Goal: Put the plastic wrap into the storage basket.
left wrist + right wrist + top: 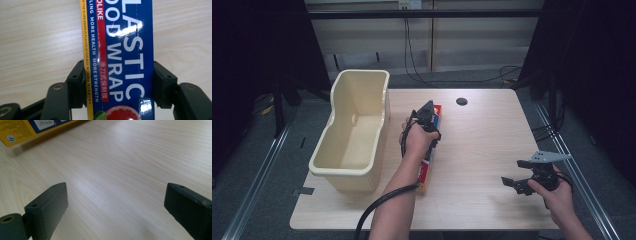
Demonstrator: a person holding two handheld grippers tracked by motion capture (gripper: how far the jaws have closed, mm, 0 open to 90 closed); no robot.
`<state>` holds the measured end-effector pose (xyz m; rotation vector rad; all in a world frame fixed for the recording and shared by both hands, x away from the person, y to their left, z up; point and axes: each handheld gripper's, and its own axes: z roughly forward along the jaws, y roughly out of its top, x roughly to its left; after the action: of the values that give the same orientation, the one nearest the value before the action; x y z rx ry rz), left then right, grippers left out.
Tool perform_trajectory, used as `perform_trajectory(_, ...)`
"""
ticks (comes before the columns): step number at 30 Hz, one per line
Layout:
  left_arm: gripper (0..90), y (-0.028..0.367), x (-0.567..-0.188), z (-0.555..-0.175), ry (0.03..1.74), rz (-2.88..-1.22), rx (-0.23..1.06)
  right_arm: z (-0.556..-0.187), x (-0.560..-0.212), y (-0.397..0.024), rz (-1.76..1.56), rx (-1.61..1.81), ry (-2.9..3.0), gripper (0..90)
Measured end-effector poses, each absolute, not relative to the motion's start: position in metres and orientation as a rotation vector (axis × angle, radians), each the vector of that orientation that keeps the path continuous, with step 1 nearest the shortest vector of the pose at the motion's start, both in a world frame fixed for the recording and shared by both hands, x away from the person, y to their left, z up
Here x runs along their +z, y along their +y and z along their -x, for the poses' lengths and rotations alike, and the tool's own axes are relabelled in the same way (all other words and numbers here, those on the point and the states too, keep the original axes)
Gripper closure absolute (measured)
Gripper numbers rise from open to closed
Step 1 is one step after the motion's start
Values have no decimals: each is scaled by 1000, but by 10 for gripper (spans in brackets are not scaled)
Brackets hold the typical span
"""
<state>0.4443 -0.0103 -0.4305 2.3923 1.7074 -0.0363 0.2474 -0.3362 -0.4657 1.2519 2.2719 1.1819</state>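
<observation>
The cream tub [357, 135] on my left stands empty. Just beside it, my left gripper [117, 82] has both jaws pressed on the plastic wrap box [120, 50], which lies on the table [482, 145], not yet lifted. My right gripper [518, 175] hovers wide open, idle.

A pale wood-grain table [482, 150] stands on grey carpet [242, 150]. A round dark cable hole [461, 101] sits near its far edge, right of the middle. Black cables [412, 65] hang down the beige wall panel behind it. Metal rails [577, 175] run along both sides, with black curtains [597, 60] beyond.
</observation>
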Motion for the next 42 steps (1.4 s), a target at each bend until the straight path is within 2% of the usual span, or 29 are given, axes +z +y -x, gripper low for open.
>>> perform_trajectory(16, 408, 0, -379, -440, 1685, -2405, -170, -248, -465, -335, -1239, 1193, 2268, 51)
perform_trajectory(27, 408, 13, -348, -436, 1688, -2412, -176, -248, -466, -334, -1234, 1200, 2274, 43)
perform_trajectory(31, 408, 14, -337, -433, 1684, -2434, -136, -248, -465, -334, -1236, 1203, 2272, 39)
perform_trajectory(42, 409, 25, -313, -429, 1654, -2451, -156, -248, -466, -334, -1233, 1206, 2273, 22)
